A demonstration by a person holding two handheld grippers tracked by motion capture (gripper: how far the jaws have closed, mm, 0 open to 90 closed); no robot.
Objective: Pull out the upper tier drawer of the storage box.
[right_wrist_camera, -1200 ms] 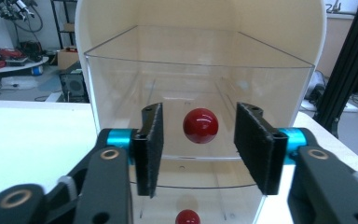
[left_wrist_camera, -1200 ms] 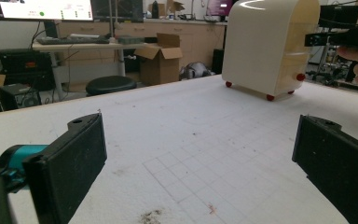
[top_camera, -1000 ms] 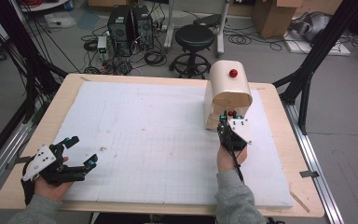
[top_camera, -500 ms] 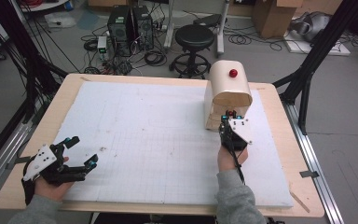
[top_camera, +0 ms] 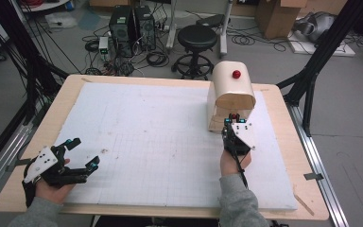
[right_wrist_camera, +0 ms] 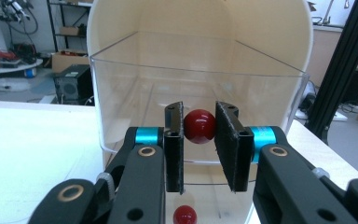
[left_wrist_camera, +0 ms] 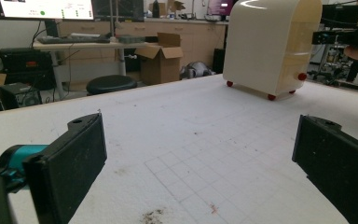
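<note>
Since the earlier frame the right gripper [right_wrist_camera: 199, 140] has closed in on the box [top_camera: 230, 94] at the table's far right. Its jaws clamp the red knob [right_wrist_camera: 199, 126] on the clear door [right_wrist_camera: 135, 98]; the door faces the near side, so it pulls nearward. The left gripper [top_camera: 82, 153], jaws apart, rests well apart at near left.

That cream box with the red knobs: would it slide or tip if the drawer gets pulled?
The cream box sits on small red feet, so it may slide. It looks hollow, probably light. The right tool is clamped on the clear drawer's knob; the left tool rests far off.
</note>
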